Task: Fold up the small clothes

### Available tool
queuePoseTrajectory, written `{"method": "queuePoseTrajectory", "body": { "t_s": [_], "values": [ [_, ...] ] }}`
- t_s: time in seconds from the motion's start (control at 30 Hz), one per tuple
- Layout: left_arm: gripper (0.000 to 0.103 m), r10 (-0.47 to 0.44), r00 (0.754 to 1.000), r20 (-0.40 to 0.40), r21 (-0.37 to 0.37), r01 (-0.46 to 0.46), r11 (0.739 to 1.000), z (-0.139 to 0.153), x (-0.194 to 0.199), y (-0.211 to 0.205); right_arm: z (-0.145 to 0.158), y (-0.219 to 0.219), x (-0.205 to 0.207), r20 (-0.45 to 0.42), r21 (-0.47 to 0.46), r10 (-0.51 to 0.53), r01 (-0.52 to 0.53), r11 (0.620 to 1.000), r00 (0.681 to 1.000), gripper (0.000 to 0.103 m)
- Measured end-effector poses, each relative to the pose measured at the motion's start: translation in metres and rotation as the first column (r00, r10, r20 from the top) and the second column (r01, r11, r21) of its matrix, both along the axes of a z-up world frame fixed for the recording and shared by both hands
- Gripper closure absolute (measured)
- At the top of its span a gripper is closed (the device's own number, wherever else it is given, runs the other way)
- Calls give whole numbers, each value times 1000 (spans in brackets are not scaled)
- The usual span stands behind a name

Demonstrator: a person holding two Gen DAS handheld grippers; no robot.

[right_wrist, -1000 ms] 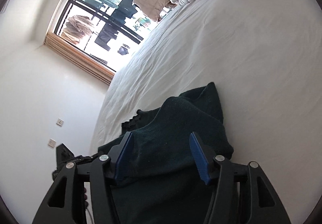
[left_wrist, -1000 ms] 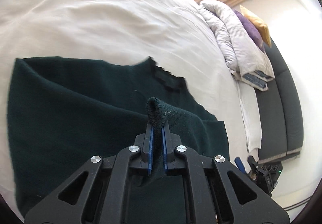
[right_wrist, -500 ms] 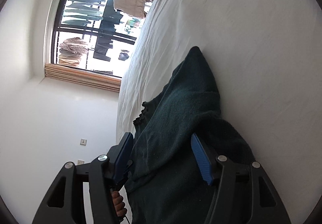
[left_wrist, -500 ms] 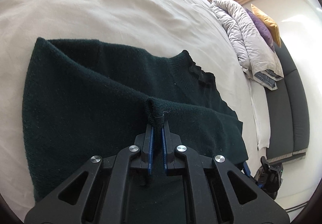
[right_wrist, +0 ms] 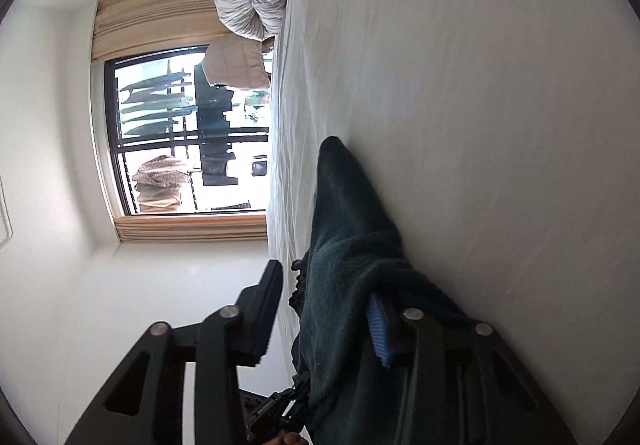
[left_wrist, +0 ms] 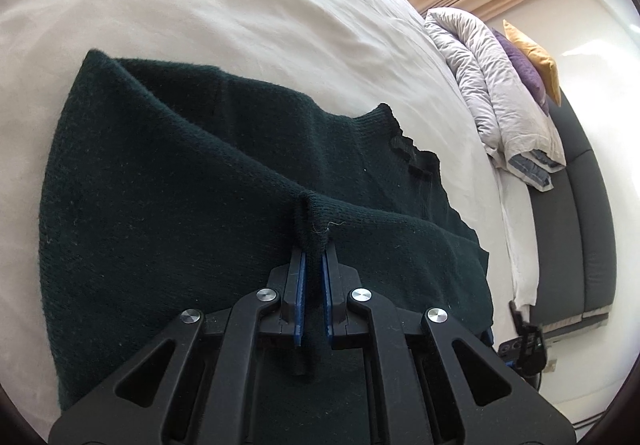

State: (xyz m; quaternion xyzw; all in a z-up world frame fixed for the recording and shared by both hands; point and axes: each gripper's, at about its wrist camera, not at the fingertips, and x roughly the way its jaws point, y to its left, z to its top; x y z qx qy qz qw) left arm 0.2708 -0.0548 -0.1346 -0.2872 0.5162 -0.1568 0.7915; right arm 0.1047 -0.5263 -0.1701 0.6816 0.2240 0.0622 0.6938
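Pinching a raised fold, the left gripper [left_wrist: 313, 245] was clamped on the dark green sweater [left_wrist: 168, 181], which lay lengthwise ahead on the bed [left_wrist: 240, 5]. Only the right wrist view showed the right gripper [right_wrist: 324, 305], closing with sweater cloth between its jaws.

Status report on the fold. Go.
Left gripper shut on a pinch of the dark green sweater. Right gripper closing, sweater between its jaws, pads not pressing yet. Sweater on the white bed. Nothing in the way.

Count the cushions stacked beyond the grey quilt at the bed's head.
2: a mustard-yellow square cushion outermost, a purple fabric cushion between it and the quilt. Others may be hidden.
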Motion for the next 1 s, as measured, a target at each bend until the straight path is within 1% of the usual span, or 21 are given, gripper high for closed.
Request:
{"method": "queuePoseTrajectory", "body": {
  "t_s": [0.1, 0.2, 0.27, 0.33, 0.37, 0.43, 0.47, 0.5, 0.53, 0.57, 0.63, 0.67, 0.7, 0.73, 0.77, 0.8, 0.83, 0.87, 0.93, 0.97, 1.0],
  "values": [
    [97, -4, 1000, 17, -6, 5, 1000, -3, -3, 0, -14, -2, -13, 23, 23, -49, 48, 999, 999, 91],
    [97, -12, 1000, 29, 4, 12, 1000, -2, -5, 0, -12, 1, -19, 22, -2, -62, 62, 998, 998, 91],
    [97, -23, 999, 42, 25, 22, 999, -1, -7, -2, -1, 7, -23, -18, -63, -50, 49, 997, 999, 84],
    [97, -28, 998, 49, 38, 26, 999, -1, -8, -5, 15, 9, -31, -51, -134, -58, 51, 990, 997, 59],
    [97, -30, 998, 53, 43, 28, 999, 0, -9, -6, 27, 8, -36, -47, -176, -64, 55, 983, 997, 56],
    [96, -37, 997, 61, 59, 34, 998, 2, -9, -9, 56, 7, -36, -1, -258, -62, 60, 964, 998, 53],
    [96, -42, 997, 64, 67, 38, 997, 1, -8, -10, 70, 7, -30, 14, -299, -43, 45, 953, 999, 53],
    [96, -45, 997, 66, 70, 40, 997, 1, -8, -10, 80, 9, -18, 18, -338, -1, 7, 941, 1000, 51],
    [96, -44, 997, 64, 67, 39, 997, 0, -7, -10, 88, 12, 0, 3, -368, 68, -62, 928, 998, 51],
    [96, -44, 997, 61, 62, 40, 997, 0, -6, -9, 91, 17, 19, -28, -390, 140, -139, 910, 990, 51],
    [96, -47, 997, 59, 61, 43, 997, -1, -4, -10, 88, 23, 54, -103, -436, 226, -248, 865, 969, 52],
    [96, -52, 997, 59, 66, 48, 997, 0, -4, -10, 81, 21, 69, -161, -445, 239, -287, 848, 958, 52],
    [96, -54, 997, 59, 66, 50, 997, 0, -4, -9, 72, 16, 83, -214, -435, 241, -313, 844, 947, 53],
    [96, -55, 997, 60, 65, 52, 997, 0, -3, -9, 60, 12, 97, -266, -409, 257, -350, 843, 929, 59],
    [96, -59, 996, 61, 70, 54, 996, 0, -3, -9, 46, 10, 109, -316, -389, 270, -384, 837, 910, 67],
    [96, -63, 996, 64, 75, 59, 995, -1, -2, -9, 38, 8, 116, -358, -401, 247, -387, 830, 901, 94],
    [96, -66, 996, 66, 77, 61, 995, -1, -1, -10, 34, 5, 123, -393, -439, 218, -391, 809, 893, 103],
    [96, -68, 995, 70, 77, 63, 995, -2, -1, -9, 31, 4, 129, -404, -467, 208, -397, 790, 891, 103],
    [95, -71, 995, 75, 78, 65, 995, -4, 0, -9, 28, 5, 140, -410, -494, 208, -408, 768, 888, 103],
    [95, -72, 994, 79, 80, 65, 995, -4, -1, -10, 29, 6, 147, -420, -513, 207, -419, 749, 884, 103],
    [95, -72, 994, 82, 81, 65, 995, -4, -1, -10, 32, 8, 154, -435, -540, 204, -435, 721, 877, 103]
  ]
}}
